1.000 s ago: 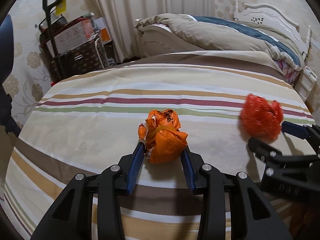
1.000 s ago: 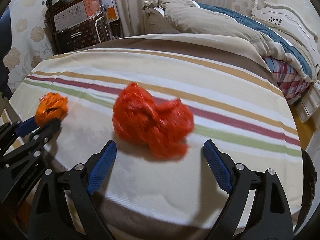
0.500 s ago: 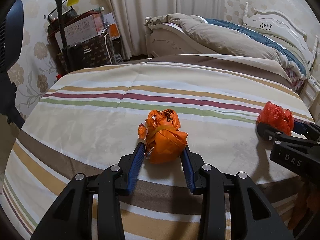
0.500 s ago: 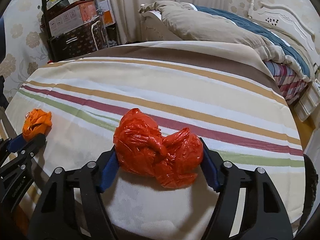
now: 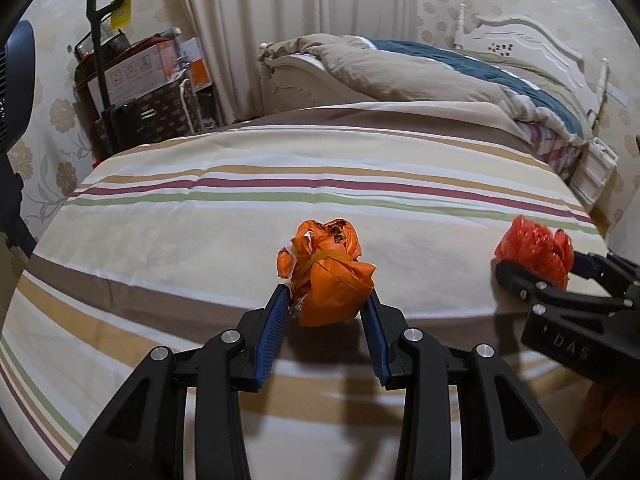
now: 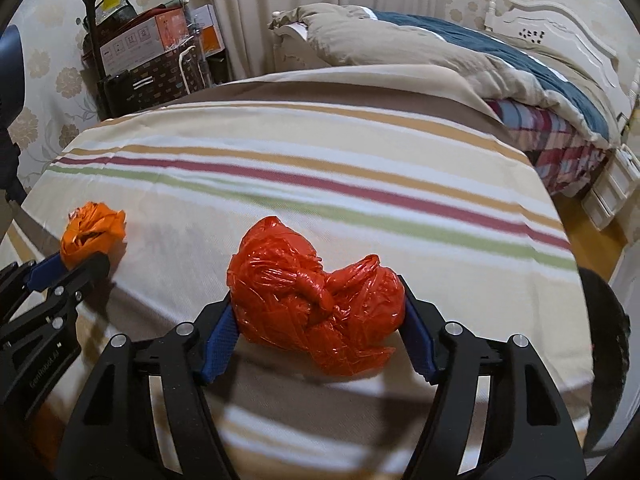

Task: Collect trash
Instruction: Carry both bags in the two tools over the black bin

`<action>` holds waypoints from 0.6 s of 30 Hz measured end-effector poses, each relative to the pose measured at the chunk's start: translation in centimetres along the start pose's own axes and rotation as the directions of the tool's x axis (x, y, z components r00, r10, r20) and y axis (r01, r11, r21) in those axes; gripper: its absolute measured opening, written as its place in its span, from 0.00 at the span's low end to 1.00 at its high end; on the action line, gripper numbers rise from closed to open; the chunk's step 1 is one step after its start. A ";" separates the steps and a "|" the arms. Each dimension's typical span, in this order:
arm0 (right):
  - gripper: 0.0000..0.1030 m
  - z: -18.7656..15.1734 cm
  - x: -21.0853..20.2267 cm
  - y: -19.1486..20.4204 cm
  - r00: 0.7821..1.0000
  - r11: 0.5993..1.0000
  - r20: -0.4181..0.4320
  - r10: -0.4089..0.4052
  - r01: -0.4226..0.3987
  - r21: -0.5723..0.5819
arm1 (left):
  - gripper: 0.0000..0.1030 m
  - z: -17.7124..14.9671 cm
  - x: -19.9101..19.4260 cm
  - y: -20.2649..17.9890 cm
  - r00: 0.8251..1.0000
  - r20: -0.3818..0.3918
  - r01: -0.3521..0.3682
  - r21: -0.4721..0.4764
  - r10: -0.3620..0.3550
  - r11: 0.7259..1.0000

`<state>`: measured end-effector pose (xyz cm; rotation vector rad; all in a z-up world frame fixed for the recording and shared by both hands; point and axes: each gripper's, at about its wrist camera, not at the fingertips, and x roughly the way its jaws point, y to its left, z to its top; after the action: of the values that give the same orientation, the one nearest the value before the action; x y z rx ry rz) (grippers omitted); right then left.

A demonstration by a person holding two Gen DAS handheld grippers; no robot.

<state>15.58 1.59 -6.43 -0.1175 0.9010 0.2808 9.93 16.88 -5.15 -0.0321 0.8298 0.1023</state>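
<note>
A tied orange plastic bag (image 5: 328,280) sits between the blue pads of my left gripper (image 5: 326,296), which is shut on it just above the striped cloth. A crumpled red plastic bag (image 6: 312,296) is clamped between the pads of my right gripper (image 6: 318,296), also a little above the cloth. The right wrist view shows the left gripper (image 6: 68,264) at the left edge with the orange bag (image 6: 92,232). In the left wrist view, the right gripper (image 5: 536,268) holds the red bag (image 5: 532,244) at the right edge.
A striped cloth (image 5: 280,168) covers the wide surface under both grippers. Behind it stands a bed with a beige and blue duvet (image 5: 440,68). A trolley with boxes (image 5: 136,92) is at the back left, white drawers (image 5: 592,172) at the right.
The right gripper's jaws closed onto the red bag, which lay loose between them before. Both grippers drew back toward the near edge of the cloth with their bags.
</note>
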 end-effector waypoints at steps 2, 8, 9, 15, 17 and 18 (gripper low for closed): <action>0.66 -1.1 -0.8 -1.0 1.000 1.000 0.000 -0.007 0.007 0.015 | 0.38 -0.3 -0.5 -0.9 1.000 0.005 0.016 0.005 -0.016 1.000; 0.66 -3.7 -3.2 -4.1 0.999 0.998 0.009 -0.032 0.031 0.055 | 0.38 -1.3 -2.2 -4.3 0.998 0.018 0.068 0.031 -0.068 0.997; 0.66 -4.0 -3.5 -4.5 0.999 0.997 0.010 -0.036 0.035 0.062 | 0.38 -1.4 -2.4 -4.9 0.997 0.019 0.077 0.038 -0.077 0.996; 0.66 -6.3 -5.8 -7.7 0.997 0.991 0.021 -0.077 0.074 0.114 | 0.38 -2.3 -3.5 -8.7 0.991 0.024 0.131 0.078 -0.133 0.988; 0.66 -7.0 -6.4 -8.7 0.995 0.988 0.025 -0.094 0.091 0.126 | 0.38 -2.5 -3.7 -10.0 0.988 0.025 0.148 0.092 -0.150 0.985; 0.66 -7.4 -6.8 -9.3 0.994 0.986 0.027 -0.103 0.098 0.137 | 0.38 -2.7 -3.9 -10.5 0.987 0.025 0.155 0.097 -0.158 0.983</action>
<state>8.72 -10.23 -5.80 -0.0323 0.8744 0.1268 6.44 5.94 -4.21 -0.0064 0.7958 -0.0845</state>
